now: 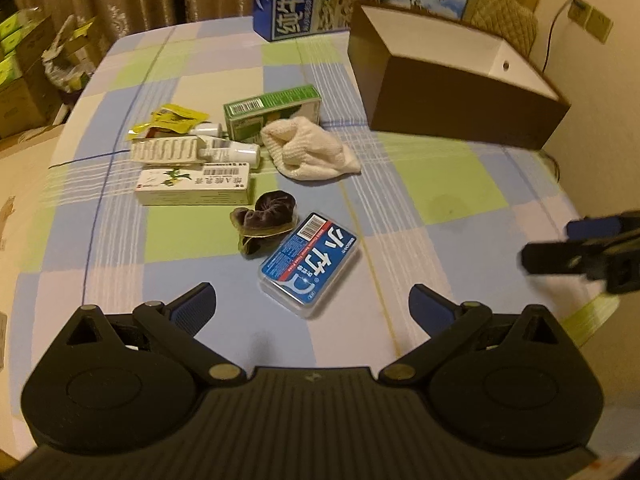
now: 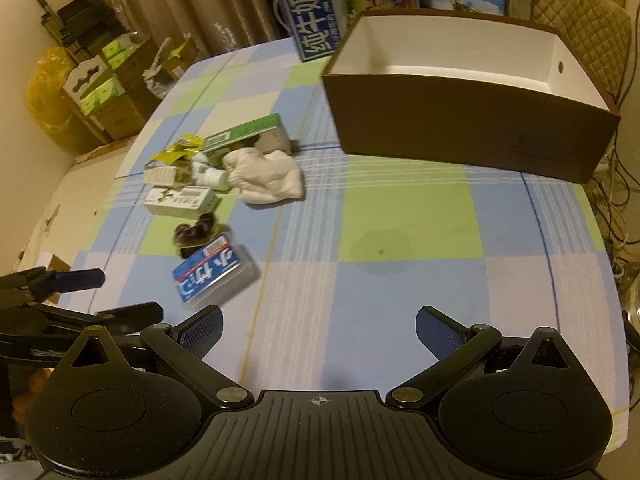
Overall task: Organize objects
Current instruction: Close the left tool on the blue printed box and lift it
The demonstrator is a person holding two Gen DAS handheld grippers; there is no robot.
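Left hand-held gripper (image 1: 312, 306) released, empty, over bench (image 1: 440, 200); right hand-held gripper (image 2: 319, 330) likewise released. Floss box (image 1: 309, 262) just ahead of left fingers, touching dark scrunchie (image 1: 266, 218). Brown box (image 2: 460, 92) far right, well apart.

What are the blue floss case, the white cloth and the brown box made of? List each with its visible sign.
Blue floss case: looks like clear hard plastic, glossy, its see-through edges framing a printed label.
White cloth: soft knit or terry fabric, matte, crumpled with a ribbed texture.
Brown box: probably cardboard or thin board, with flat matte brown walls and a smooth white lining.
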